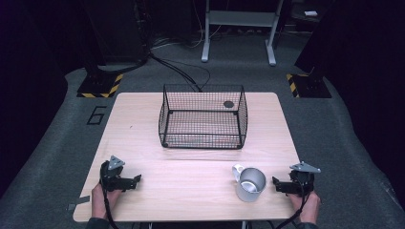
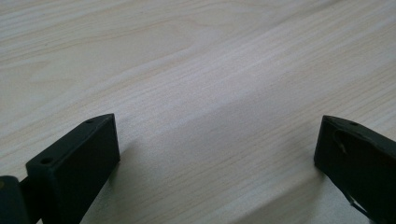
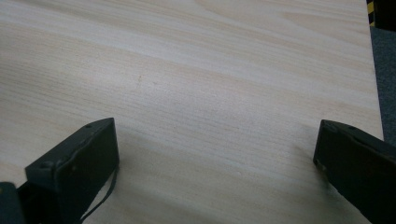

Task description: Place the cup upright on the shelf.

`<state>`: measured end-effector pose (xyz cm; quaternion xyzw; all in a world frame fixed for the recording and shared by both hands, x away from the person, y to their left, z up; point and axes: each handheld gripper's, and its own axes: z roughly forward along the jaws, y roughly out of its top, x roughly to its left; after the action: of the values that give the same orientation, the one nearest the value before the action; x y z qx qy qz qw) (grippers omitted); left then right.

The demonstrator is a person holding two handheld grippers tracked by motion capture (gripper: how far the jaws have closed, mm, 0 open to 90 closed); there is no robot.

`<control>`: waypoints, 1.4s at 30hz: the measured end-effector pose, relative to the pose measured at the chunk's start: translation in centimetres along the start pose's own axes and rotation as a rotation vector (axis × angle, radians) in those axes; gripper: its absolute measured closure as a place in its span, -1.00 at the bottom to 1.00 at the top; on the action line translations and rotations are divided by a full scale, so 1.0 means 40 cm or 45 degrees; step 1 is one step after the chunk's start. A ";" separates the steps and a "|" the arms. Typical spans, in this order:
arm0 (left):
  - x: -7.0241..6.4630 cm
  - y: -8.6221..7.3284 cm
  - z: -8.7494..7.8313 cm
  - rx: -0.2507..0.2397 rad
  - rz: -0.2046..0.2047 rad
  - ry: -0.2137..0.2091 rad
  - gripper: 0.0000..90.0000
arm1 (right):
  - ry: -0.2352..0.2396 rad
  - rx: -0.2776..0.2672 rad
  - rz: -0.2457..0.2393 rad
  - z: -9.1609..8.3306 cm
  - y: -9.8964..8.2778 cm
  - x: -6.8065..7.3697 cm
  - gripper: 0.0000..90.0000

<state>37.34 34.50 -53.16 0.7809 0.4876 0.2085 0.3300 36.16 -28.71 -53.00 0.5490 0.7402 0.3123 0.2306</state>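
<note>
A black wire basket (image 1: 203, 140) stands on the light wooden table (image 1: 191, 181), at the middle toward the far edge. A shiny metal mug (image 1: 250, 184) stands upright at the front right, mouth up, handle to its far left. My right gripper (image 1: 276, 185) lies on the table just right of the mug, its jaws toward it without touching. My left gripper (image 1: 137, 180) rests at the front left. In the left gripper view the left gripper (image 2: 217, 135) is open over bare wood. In the right gripper view the right gripper (image 3: 217, 135) is open over bare wood too.
A dark round spot (image 1: 228, 104) shows through the basket's far right corner. In the right gripper view the table's edge (image 3: 373, 70) runs close by, with grey floor (image 3: 386, 70) beyond. Stand feet with yellow-black tape (image 1: 100, 88) and a white frame (image 1: 239, 28) stand behind the table.
</note>
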 end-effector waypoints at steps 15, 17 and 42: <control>-0.001 -0.002 0.000 -0.009 0.000 0.009 -0.99 | 0.021 -0.001 -0.010 -0.006 0.001 0.001 -1.00; -0.001 -0.002 0.000 -0.009 0.000 0.009 -0.99 | 0.034 0.005 -0.004 -0.013 0.007 0.001 -1.00; -0.001 -0.003 -0.003 0.003 -0.001 0.015 -0.99 | 0.311 -0.259 -0.111 -0.235 0.177 0.145 -1.00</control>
<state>37.18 34.52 -53.16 0.7798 0.4902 0.2125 0.3263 32.78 -23.71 -41.33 0.4480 0.7505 0.4396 0.2067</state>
